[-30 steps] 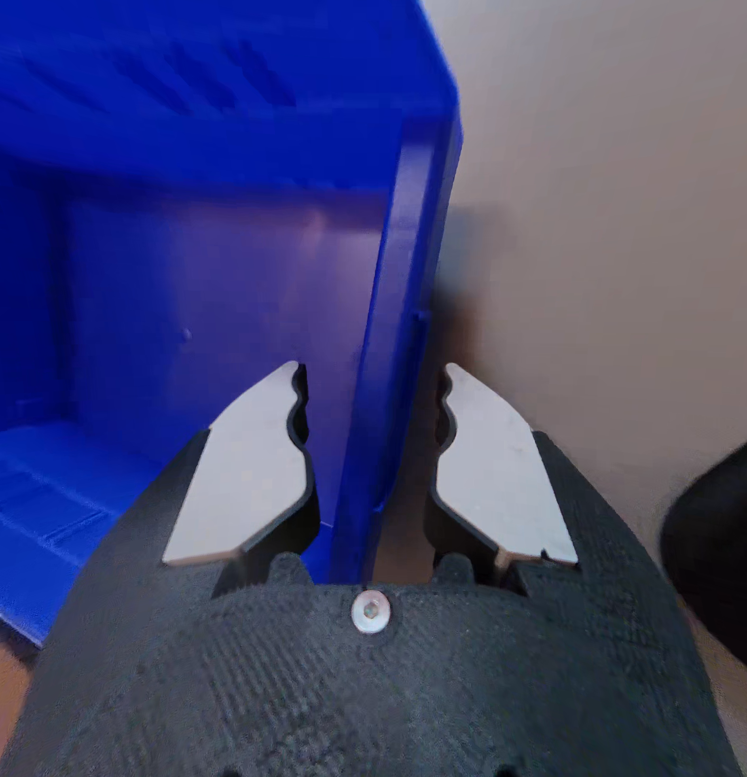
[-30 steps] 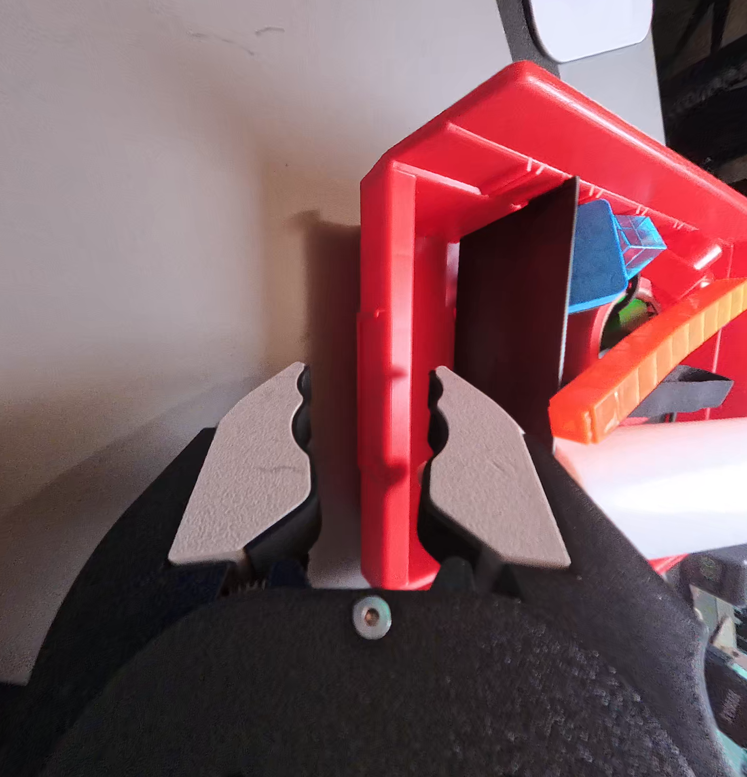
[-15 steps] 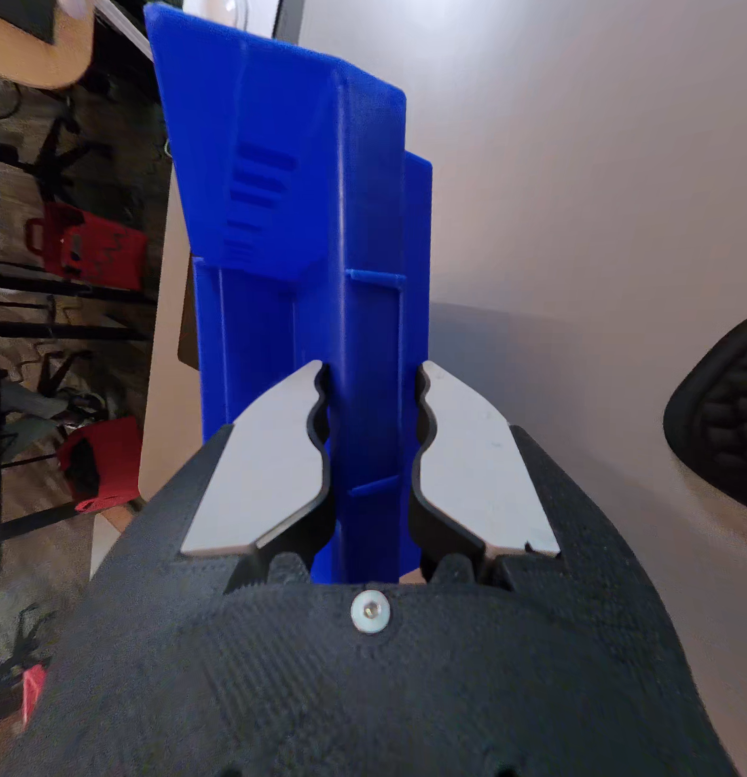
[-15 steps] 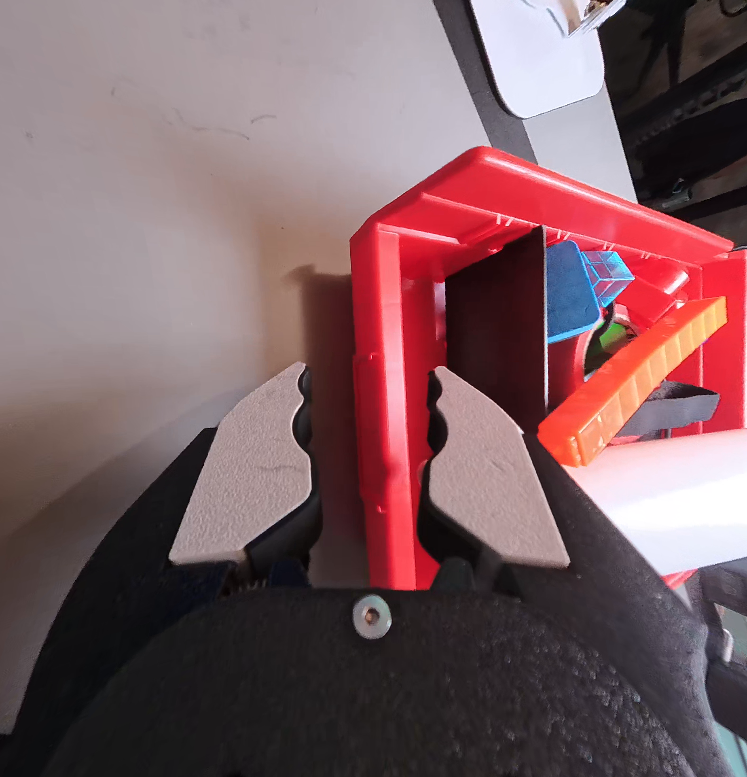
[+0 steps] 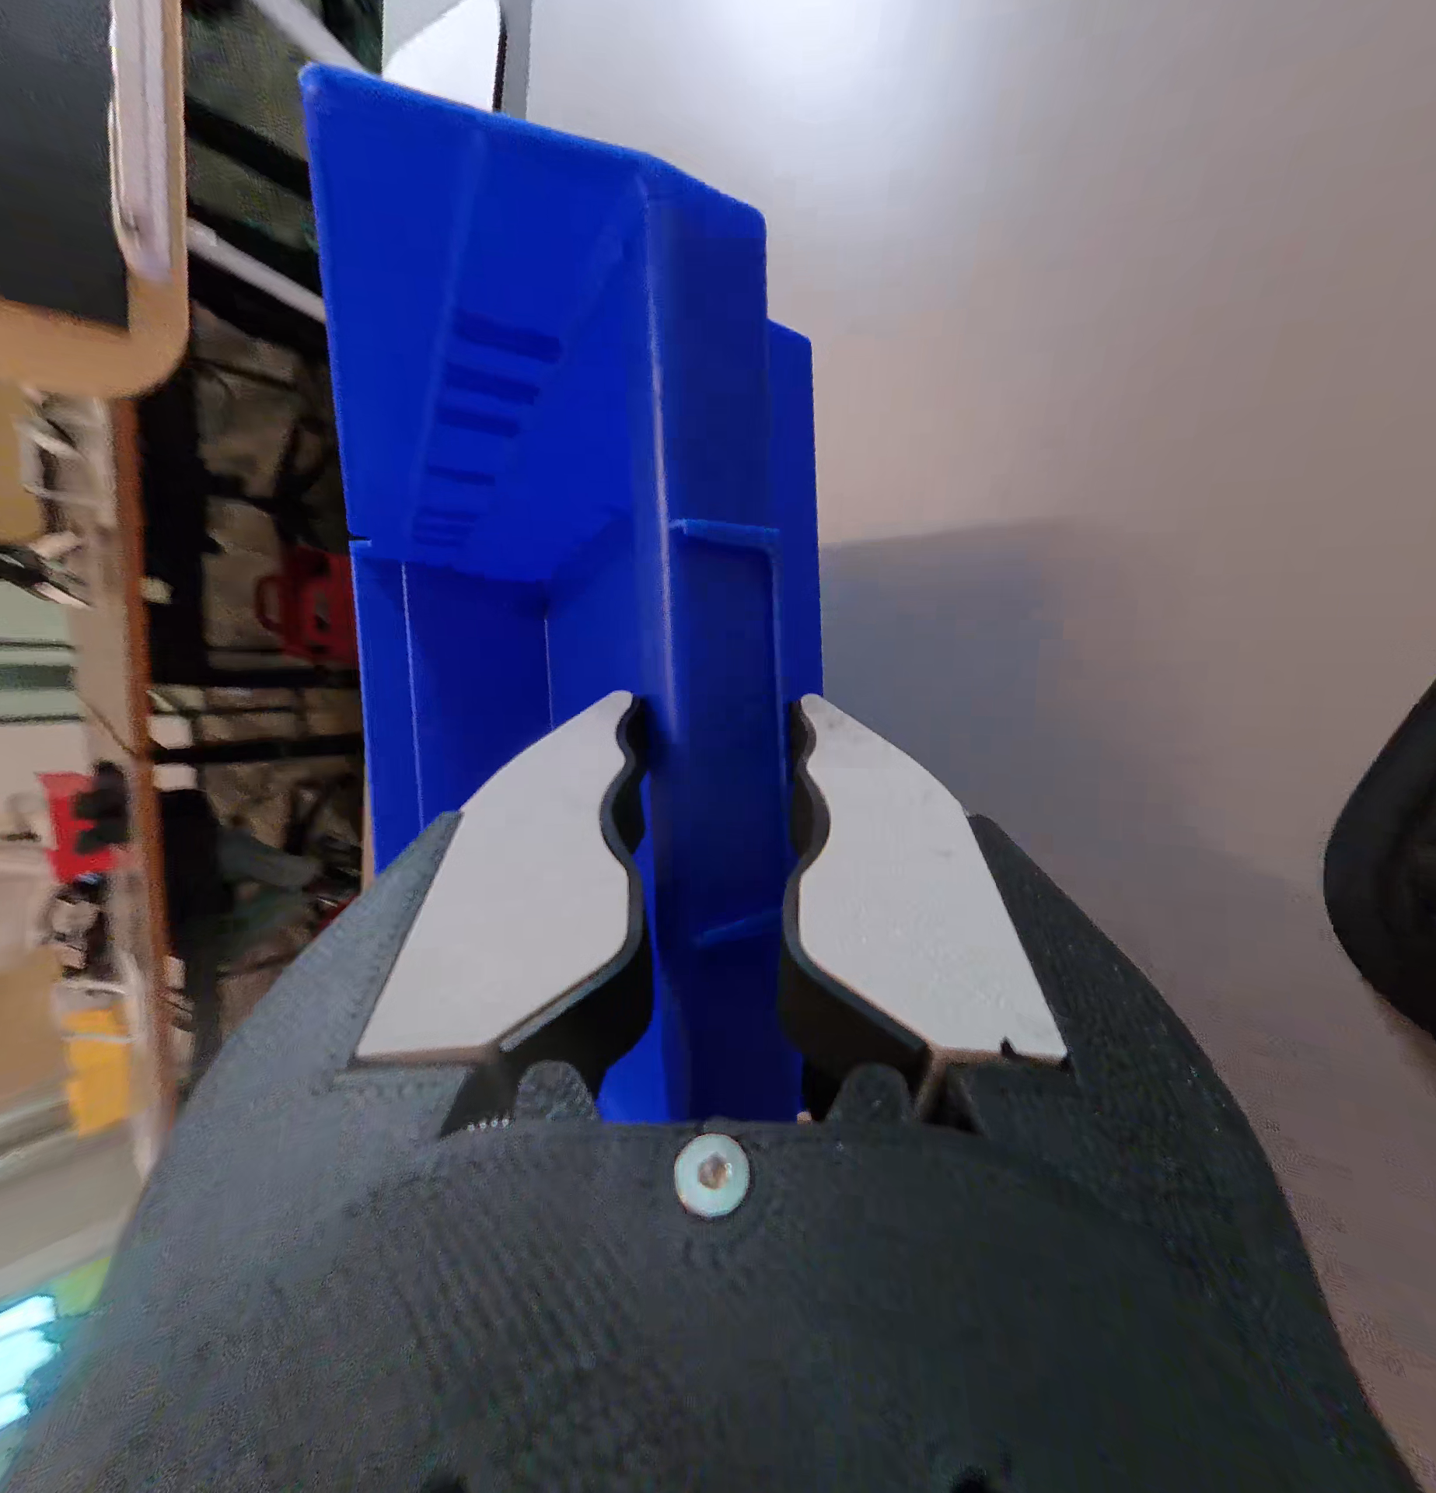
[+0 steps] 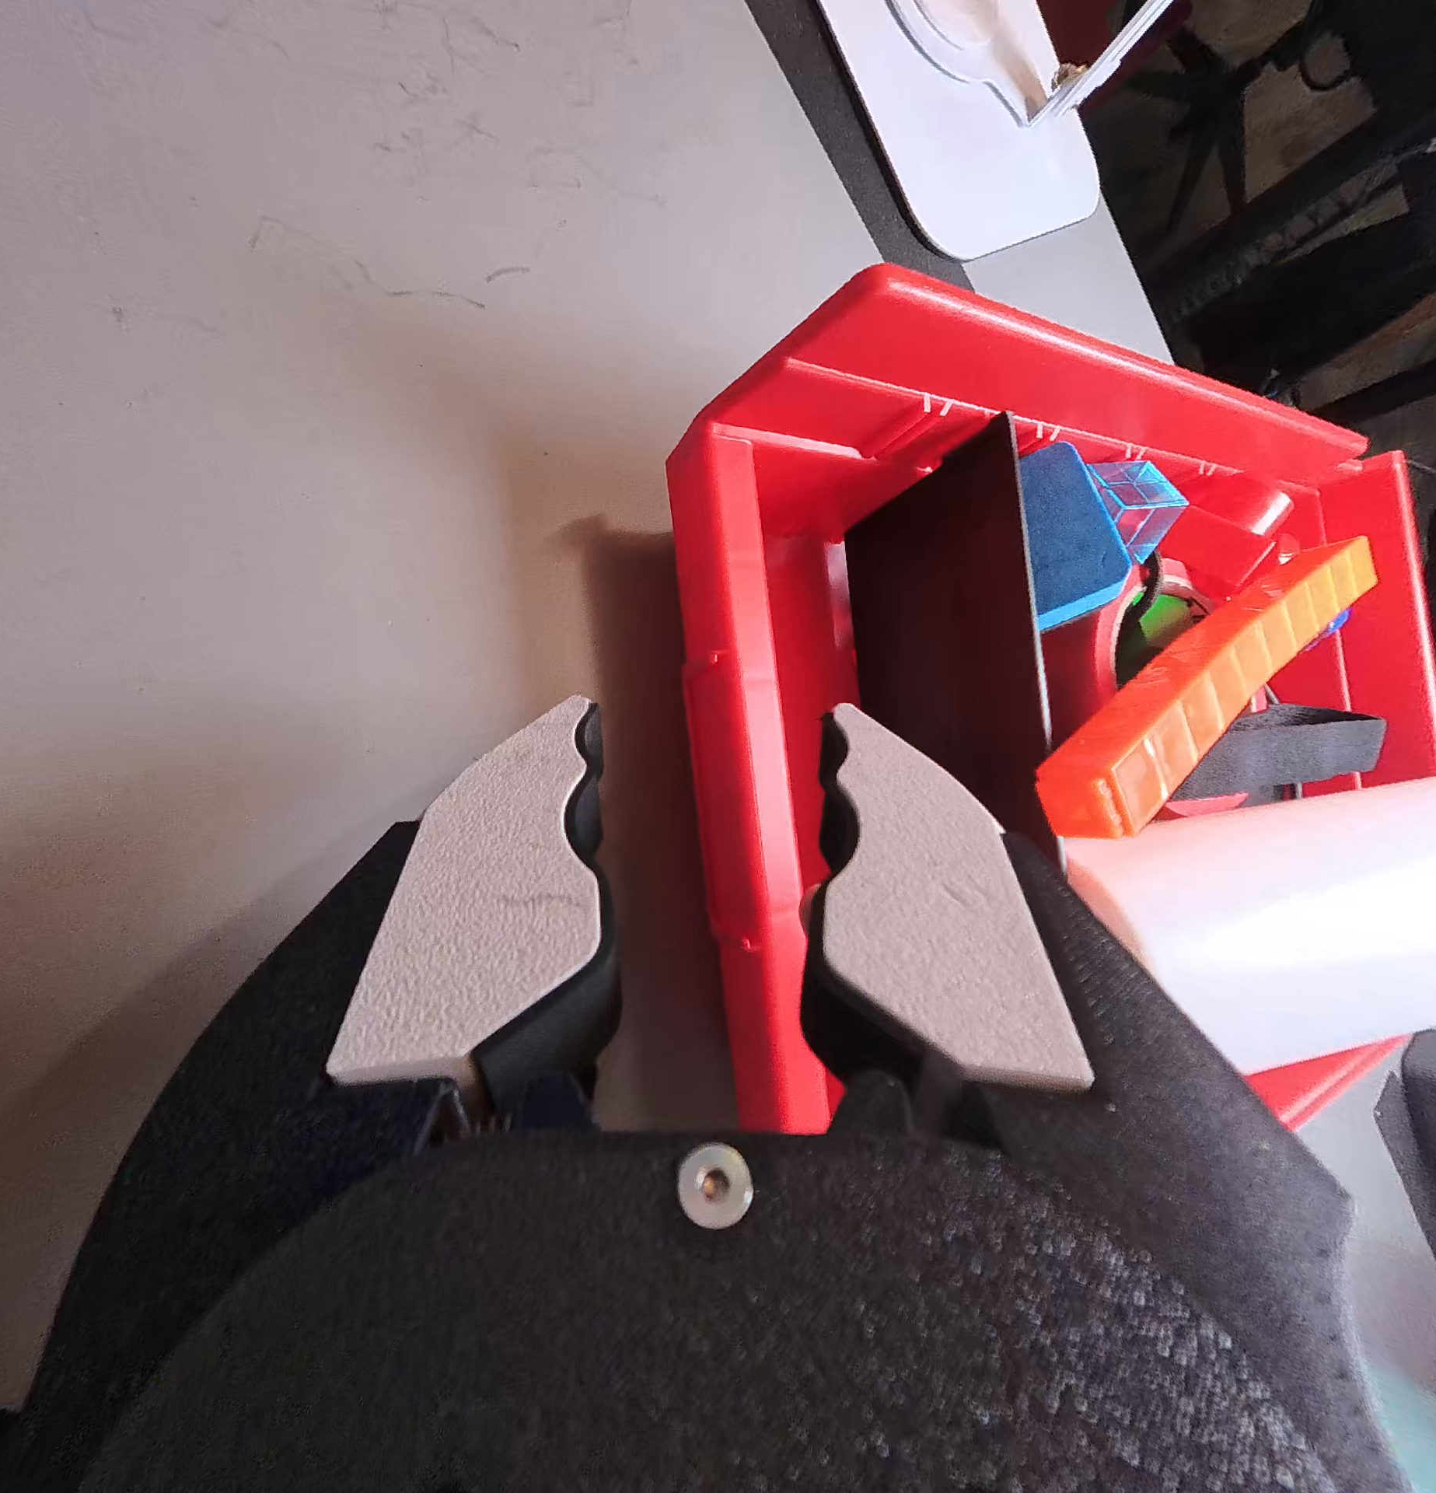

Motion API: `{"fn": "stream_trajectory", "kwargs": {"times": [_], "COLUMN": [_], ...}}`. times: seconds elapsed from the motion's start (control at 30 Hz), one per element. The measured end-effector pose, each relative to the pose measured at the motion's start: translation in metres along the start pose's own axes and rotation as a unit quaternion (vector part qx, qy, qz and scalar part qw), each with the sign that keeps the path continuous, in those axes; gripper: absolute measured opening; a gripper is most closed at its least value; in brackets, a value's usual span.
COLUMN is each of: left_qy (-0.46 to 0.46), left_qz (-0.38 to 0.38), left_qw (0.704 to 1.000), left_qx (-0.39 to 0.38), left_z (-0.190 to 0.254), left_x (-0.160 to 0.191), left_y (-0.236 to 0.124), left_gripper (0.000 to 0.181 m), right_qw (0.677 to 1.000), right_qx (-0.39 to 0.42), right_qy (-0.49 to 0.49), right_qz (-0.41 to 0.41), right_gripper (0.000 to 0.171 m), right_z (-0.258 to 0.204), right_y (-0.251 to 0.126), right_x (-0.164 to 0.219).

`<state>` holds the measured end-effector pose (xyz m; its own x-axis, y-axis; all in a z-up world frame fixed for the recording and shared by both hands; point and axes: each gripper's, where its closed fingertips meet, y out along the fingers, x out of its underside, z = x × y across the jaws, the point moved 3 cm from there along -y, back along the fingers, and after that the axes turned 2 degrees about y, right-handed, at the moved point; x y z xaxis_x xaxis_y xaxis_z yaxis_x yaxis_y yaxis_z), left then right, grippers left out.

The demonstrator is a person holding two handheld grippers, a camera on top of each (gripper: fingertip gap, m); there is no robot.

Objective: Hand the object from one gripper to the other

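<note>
Above grey table [image 5: 1142,404], blue bin [image 5: 537,404] wall between left gripper [image 5: 714,711] jaws.

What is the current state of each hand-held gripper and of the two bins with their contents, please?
Left hand-held gripper: shut on the blue bin's wall.
Blue bin: held, tipped on its side.
Right hand-held gripper: open, straddling the red bin's wall.
Red bin: on the table, full.
Black divider: upright inside the red bin.
Orange block strip: leaning across the contents.
White tube: sticking out over the rim.
</note>
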<state>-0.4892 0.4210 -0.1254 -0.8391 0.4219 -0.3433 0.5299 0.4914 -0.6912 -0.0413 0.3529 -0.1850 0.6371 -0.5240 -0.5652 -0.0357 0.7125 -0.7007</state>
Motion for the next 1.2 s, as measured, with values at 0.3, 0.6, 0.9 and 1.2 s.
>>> {"fn": "stream_trajectory", "kwargs": {"times": [0.3, 0.6, 0.9, 1.2], "left_qy": [0.016, -0.008, 0.031, -0.004], "left_qz": [0.036, 0.008, 0.047, 0.04], "left_qw": [0.999, 0.999, 0.997, 0.999], "left_qx": [-0.004, 0.037, 0.047, 0.011], "left_z": [0.068, 0.05, 0.029, 0.015], "left_x": [0.016, 0.018, -0.048, -0.084], "left_y": [0.058, 0.101, 0.153, 0.174], "left_gripper": [0.033, 0.032, 0.032, 0.056], "right_qw": [1.0, 0.993, 0.983, 0.963], "right_qx": [-0.01, -0.012, -0.024, -0.088], "right_qy": [-0.008, -0.064, -0.153, -0.246], "right_qz": [-0.021, -0.102, -0.093, 0.066], "right_gripper": [0.053, 0.03, 0.032, 0.033], "right_z": [-0.001, 0.006, -0.043, -0.194], "right_y": [0.005, 0.045, 0.042, -0.058], "right_x": [0.006, 0.015, -0.017, -0.053]}}
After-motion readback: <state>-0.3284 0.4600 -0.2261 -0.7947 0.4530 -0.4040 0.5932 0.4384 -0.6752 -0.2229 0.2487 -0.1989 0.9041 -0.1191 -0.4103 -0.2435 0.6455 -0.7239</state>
